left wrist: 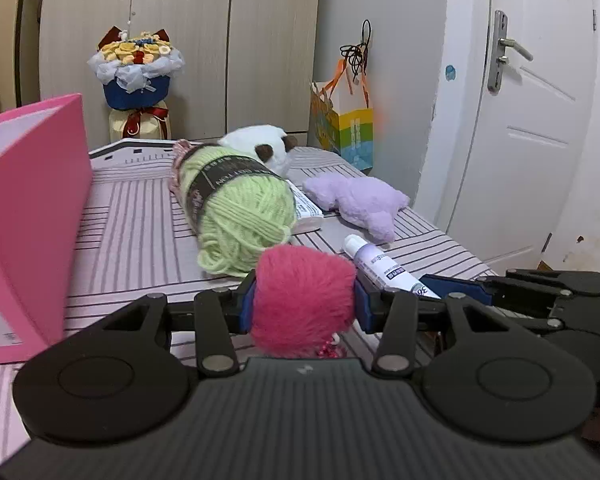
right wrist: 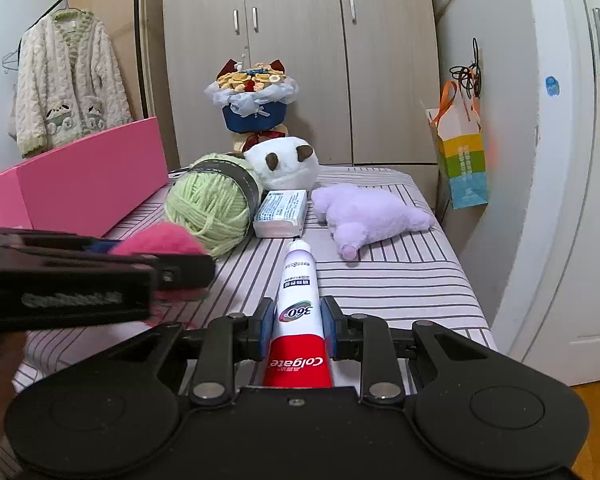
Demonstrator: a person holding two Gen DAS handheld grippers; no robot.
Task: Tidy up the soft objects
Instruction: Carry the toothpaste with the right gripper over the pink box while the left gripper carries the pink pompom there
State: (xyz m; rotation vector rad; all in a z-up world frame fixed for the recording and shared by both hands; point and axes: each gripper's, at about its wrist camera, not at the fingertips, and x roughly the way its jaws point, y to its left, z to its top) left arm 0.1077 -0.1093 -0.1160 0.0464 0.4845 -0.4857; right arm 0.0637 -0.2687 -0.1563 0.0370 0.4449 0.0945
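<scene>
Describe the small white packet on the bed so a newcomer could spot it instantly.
Start at the striped bed, with the pink box along its left edge. In the middle lies a green yarn ball; the white packet touches its right side, in front of the white plush. It is the only flat, printed rectangular block among fluffy things.

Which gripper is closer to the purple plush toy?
Right. The right gripper, shut on the toothpaste tube, has the purple plush toy just ahead on its right. The left gripper clamps the pink pompom further left, beyond the tube.
</scene>
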